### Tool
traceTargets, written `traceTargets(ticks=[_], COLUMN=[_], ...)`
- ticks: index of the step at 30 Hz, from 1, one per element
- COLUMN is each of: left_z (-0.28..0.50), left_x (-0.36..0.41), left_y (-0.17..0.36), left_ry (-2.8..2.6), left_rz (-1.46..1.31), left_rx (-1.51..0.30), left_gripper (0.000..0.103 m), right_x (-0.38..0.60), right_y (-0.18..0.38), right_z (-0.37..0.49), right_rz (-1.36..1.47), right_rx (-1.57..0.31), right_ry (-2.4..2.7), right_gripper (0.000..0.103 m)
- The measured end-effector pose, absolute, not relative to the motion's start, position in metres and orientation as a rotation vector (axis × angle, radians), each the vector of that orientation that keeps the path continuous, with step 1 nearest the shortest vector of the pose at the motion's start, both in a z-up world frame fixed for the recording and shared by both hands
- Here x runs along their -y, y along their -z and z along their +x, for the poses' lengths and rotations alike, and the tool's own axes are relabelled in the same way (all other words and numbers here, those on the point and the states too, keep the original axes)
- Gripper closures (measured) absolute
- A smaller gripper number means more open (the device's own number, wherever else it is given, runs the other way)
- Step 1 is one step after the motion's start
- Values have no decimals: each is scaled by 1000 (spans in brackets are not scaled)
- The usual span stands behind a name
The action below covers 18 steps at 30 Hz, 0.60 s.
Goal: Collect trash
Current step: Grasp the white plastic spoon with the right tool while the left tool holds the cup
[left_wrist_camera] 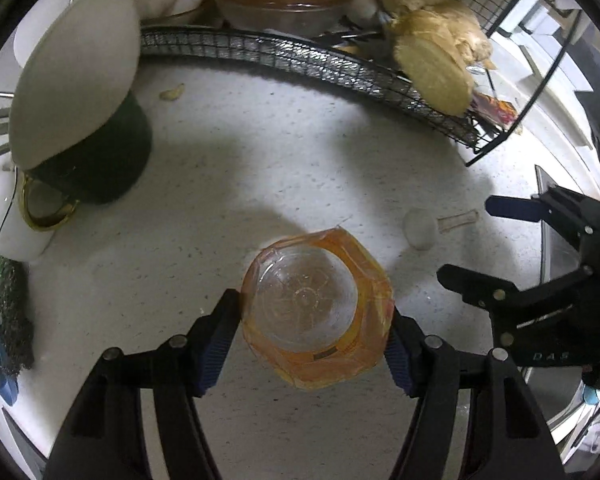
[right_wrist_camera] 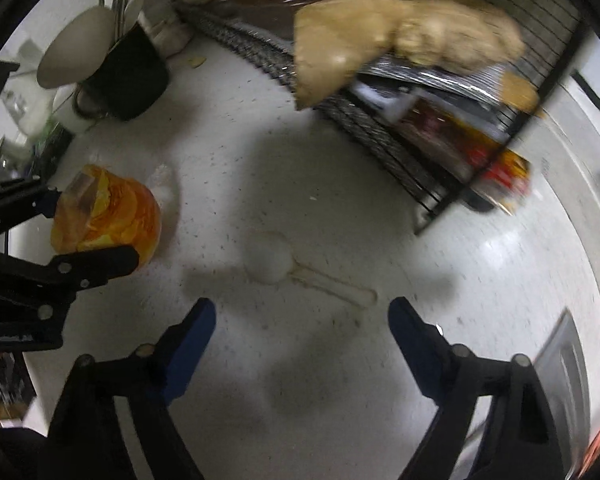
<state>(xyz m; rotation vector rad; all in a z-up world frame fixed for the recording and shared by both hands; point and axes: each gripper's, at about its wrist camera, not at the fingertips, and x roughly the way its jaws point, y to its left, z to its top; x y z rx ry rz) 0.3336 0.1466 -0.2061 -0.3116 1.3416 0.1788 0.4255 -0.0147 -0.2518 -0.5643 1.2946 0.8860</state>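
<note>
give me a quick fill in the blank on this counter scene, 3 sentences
1. The left gripper has its fingers pressed on a crumpled ____ plastic cup.
2. The small white plastic spoon lies on the speckled white counter ahead of the ____ gripper.
3. The pale ginger root sits in a black ____ basket.

Missing words: orange; right; wire

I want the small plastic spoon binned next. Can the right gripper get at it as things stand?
Probably yes. The right gripper stands open just short of the white plastic spoon, which lies flat on bare countertop. Nothing sits between them; the left gripper, shut on the orange cup, is off to one side.
</note>
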Motion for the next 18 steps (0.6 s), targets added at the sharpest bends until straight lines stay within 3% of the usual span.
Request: traceTargets(ticks=[13,18], left_z=[338,341], left_x=[-147,-144], left_y=[227,236], left_ry=[-204,-207], left_rz=[-341,-355], left_rx=[-1369,-1375], left_gripper=[39,39], right_x=[-21,-24], right_y=[271,277], right_z=[420,400], right_rz=[-783,-843], right_rx=[-1200,-1167], right_ry=[-1037,-1069], right_gripper=[38,41])
